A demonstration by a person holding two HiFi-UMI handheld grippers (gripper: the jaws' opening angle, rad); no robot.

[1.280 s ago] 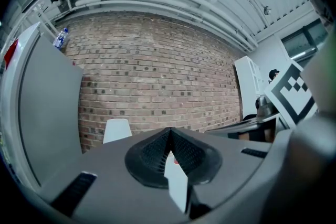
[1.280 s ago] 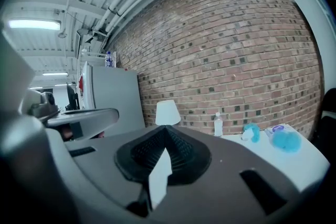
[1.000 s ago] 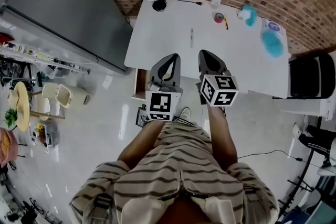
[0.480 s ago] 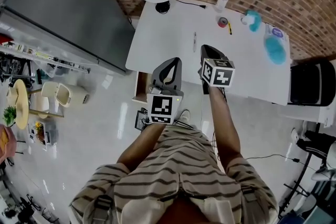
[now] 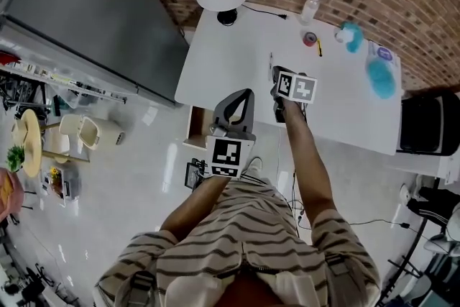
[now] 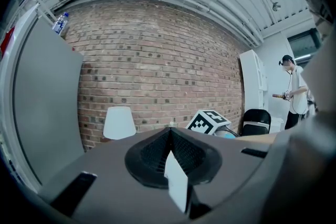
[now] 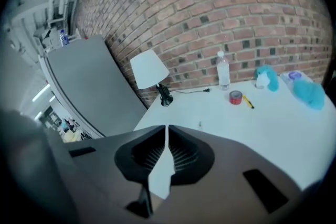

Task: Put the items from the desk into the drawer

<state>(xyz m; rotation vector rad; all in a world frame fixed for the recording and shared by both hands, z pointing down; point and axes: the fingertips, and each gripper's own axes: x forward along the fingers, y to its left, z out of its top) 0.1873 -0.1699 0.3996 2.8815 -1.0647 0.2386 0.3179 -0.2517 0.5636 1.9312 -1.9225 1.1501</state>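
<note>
Both tools are empty. The right gripper (image 5: 276,73) has its jaws pressed together with nothing between them, and the left gripper (image 5: 246,93) is closed the same way. The items all lie on the white desk (image 5: 230,61). A thin pen (image 5: 271,60) lies just beyond the right tips at 12 o'clock, its long axis running 12 to 6, roughly in line with the jaws. The right hand is clearly nearer, since the left hangs off the desk's front edge at 7 o'clock from the pen. The tape roll (image 5: 310,39), a yellow cutter (image 5: 318,48), the bottle (image 5: 310,8) and teal soft things (image 5: 350,36) sit well apart at 1 to 2 o'clock. What we take for the drawer (image 5: 192,124) shows only as a brown-edged opening at the desk's front-left corner, mostly hidden. The pen is too small for us to tell cap from tip.
</note>
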